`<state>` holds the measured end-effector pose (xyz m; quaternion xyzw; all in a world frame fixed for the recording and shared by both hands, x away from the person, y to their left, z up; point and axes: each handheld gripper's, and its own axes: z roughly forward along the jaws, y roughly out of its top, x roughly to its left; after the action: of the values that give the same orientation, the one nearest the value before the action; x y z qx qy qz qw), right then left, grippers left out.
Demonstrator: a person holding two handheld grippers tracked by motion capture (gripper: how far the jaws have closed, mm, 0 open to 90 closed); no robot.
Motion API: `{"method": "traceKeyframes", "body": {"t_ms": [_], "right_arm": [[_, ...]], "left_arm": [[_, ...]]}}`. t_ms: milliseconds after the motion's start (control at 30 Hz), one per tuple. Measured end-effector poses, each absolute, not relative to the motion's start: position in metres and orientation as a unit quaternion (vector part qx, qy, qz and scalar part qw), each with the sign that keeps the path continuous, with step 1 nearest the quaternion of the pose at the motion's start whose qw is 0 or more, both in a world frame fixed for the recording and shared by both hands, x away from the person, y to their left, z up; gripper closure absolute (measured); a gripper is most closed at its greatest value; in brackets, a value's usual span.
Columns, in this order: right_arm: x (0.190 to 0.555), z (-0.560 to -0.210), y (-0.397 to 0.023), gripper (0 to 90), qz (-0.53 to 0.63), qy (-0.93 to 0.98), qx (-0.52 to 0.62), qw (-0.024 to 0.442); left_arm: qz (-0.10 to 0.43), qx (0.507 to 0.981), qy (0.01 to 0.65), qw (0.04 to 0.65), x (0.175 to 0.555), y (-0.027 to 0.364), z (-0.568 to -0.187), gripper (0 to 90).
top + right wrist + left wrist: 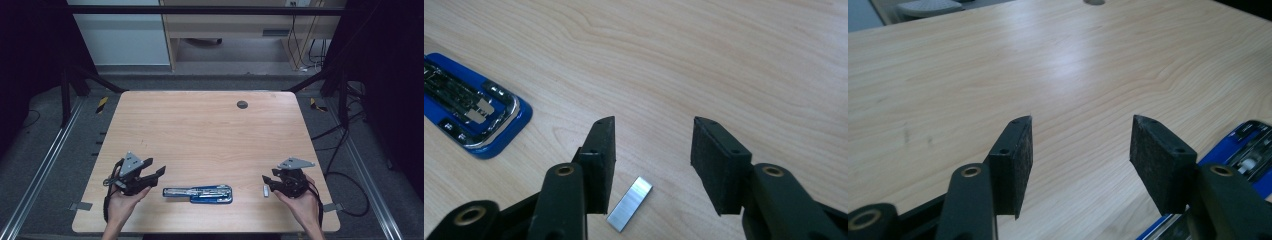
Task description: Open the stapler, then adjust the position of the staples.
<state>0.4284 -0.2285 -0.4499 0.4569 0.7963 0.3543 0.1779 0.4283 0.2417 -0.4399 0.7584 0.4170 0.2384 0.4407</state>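
A blue stapler [197, 194] lies opened out flat near the table's front edge, its metal staple track facing up. My left gripper [154, 167] hovers just left of it, open, with bare wood between its pads [1080, 150]. The stapler's blue end [1243, 145] shows past the right jaw. A small silver strip of staples [266, 190] lies to the right of the stapler. My right gripper [268, 178] is open above it. In the right gripper view the strip [630, 203] lies on the wood low between the jaws [654, 150], untouched, and the stapler [471, 112] is at the left.
The wooden table [200, 130] has a dark round grommet [242, 104] near its far edge. Metal rails run along both sides of it on the floor. Cables [345, 145] trail on the floor to the right, and a desk stands beyond the far edge.
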Motion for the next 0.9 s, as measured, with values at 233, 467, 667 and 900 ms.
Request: {"method": "traceKeyframes", "body": {"t_ms": [233,467,667,900], "right_arm": [[0.428,-0.459,-0.228,56.3,0.338,0.806,0.463,0.147],[0.426,-0.467,-0.226,60.5,0.330,0.806,0.467,0.151],[0.424,-0.469,-0.228,61.5,0.323,0.803,0.473,0.163],[0.425,-0.474,-0.227,66.1,0.327,0.798,0.491,0.127]], "left_arm": [[0.237,0.745,0.447,0.434,0.421,0.266,-0.452,43.6],[0.248,0.744,0.458,0.418,0.422,0.273,-0.461,43.2],[0.260,0.743,0.464,0.407,0.422,0.277,-0.467,44.4],[0.261,0.735,0.480,0.402,0.424,0.286,-0.469,45.9]]}}
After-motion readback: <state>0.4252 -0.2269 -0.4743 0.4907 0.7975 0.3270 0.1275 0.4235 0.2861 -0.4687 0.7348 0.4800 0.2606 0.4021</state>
